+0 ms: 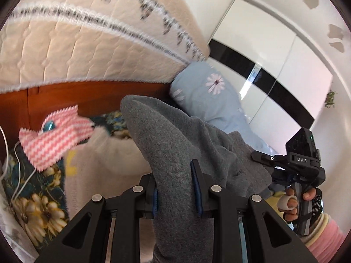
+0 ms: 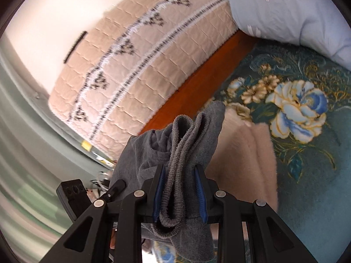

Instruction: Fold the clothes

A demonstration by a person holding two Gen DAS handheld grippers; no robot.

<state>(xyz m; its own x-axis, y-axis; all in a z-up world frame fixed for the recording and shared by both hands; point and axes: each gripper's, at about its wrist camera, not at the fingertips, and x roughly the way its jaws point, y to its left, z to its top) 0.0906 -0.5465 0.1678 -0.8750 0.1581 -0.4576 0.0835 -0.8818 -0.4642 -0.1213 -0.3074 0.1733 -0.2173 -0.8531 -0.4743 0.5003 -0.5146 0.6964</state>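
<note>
A grey knit garment [image 1: 175, 144] is lifted above the bed, held at two places. My left gripper [image 1: 176, 188] is shut on a thick fold of its grey cloth, which bulges up between the blue pads. My right gripper [image 2: 178, 188] is shut on the garment's ribbed hem [image 2: 184, 144], doubled over between its pads. In the left wrist view the right gripper's body [image 1: 300, 164] shows at the right edge, gripped by a hand [image 1: 291, 203] in a pink sleeve. Part of the left gripper's body [image 2: 72, 195] appears low at the left in the right wrist view.
A beige fuzzy garment [image 2: 248, 153] lies on the teal floral bedspread [image 2: 307, 153]. A pink-and-white zigzag cloth [image 1: 54, 135] and white cables [image 1: 19, 175] lie at the left. A quilted beige mattress [image 1: 87, 43] leans behind a wooden board [image 1: 98, 96]. A blue floral pillow [image 1: 208, 92] rests beside it.
</note>
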